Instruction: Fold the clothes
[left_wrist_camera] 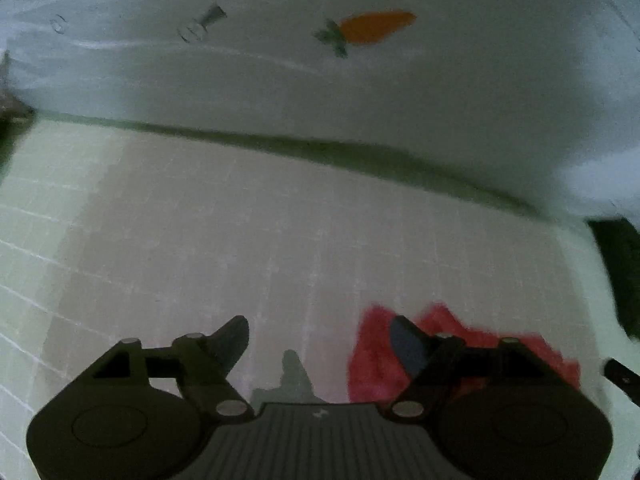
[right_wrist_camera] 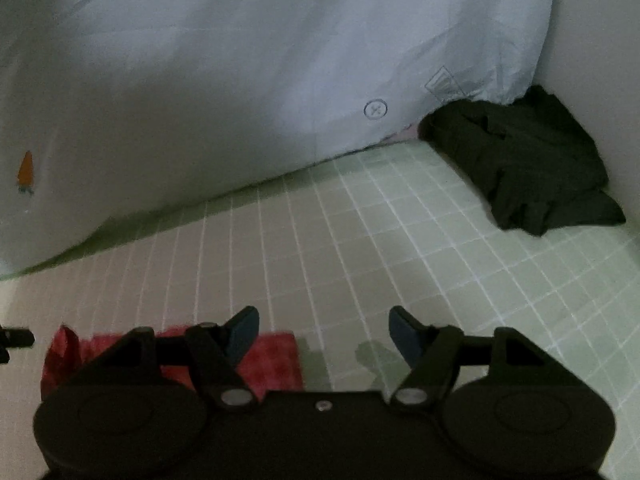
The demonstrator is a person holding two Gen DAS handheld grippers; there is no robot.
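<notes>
A red cloth [left_wrist_camera: 376,356] lies crumpled on the checked green sheet [left_wrist_camera: 200,240], low and right in the left wrist view, partly behind my left gripper's right finger. My left gripper [left_wrist_camera: 320,334] is open, with only bare sheet between its fingers. In the right wrist view the same red cloth [right_wrist_camera: 276,356] lies low at the left, behind the left finger of my right gripper [right_wrist_camera: 324,328], which is open over bare sheet. A dark crumpled garment [right_wrist_camera: 528,160] lies in the far right corner.
A pale blue duvet [left_wrist_camera: 360,92] with a carrot print [left_wrist_camera: 372,28] rises as a wall beyond the sheet; the duvet [right_wrist_camera: 240,80] also fills the far side of the right wrist view. A white wall [right_wrist_camera: 592,40] bounds the right.
</notes>
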